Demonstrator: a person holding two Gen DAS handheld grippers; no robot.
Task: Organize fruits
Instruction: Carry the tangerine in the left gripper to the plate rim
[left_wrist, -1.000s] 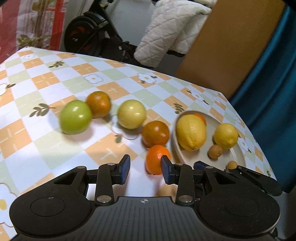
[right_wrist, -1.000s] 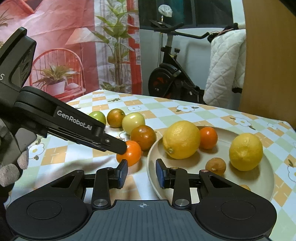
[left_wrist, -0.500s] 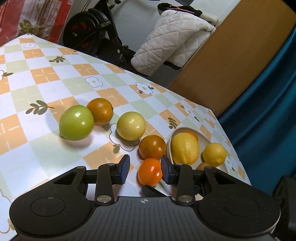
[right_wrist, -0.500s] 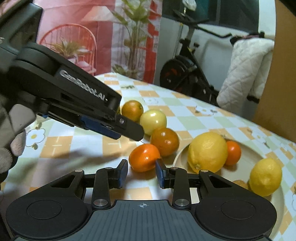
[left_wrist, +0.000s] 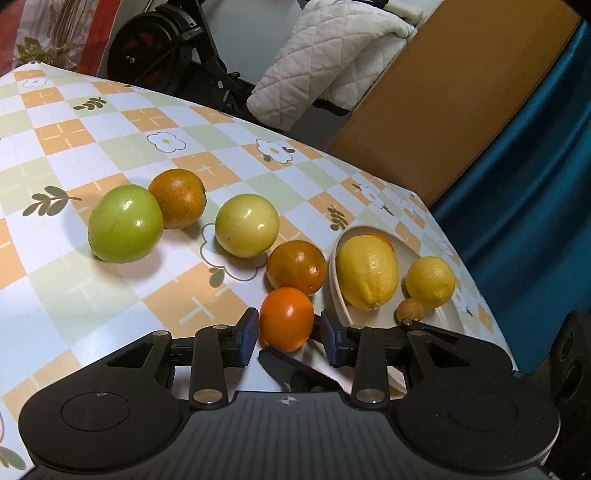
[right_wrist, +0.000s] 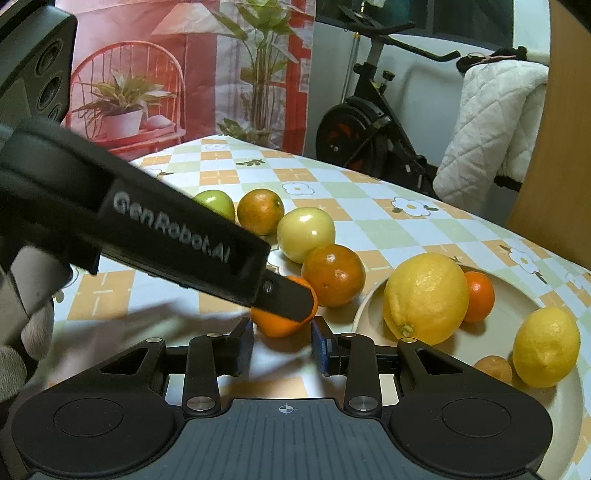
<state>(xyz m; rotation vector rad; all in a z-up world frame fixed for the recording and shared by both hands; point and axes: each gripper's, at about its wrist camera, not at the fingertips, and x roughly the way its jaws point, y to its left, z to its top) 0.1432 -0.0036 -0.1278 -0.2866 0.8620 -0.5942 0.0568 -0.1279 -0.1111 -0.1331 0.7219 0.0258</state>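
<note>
Pick step: orange (left_wrist: 286, 318) sits on the desk (left_wrist: 74, 288) just left of the plate (left_wrist: 337, 254), between the narrow-set fingers of both left tool (left_wrist: 288, 335) and right tool (right_wrist: 282, 341). Neither grips yet. Next: one closes, lifts it onto the plate.

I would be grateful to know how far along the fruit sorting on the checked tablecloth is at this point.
Done: the beige plate holds two yellow lemons, a small orange fruit and small brown fruits.
In hand: the left gripper brackets the bright orange mandarin; no squeeze is visible, and the right gripper is close in front.
Left: the green apple, yellow apple and two darker oranges lie loose.
</note>
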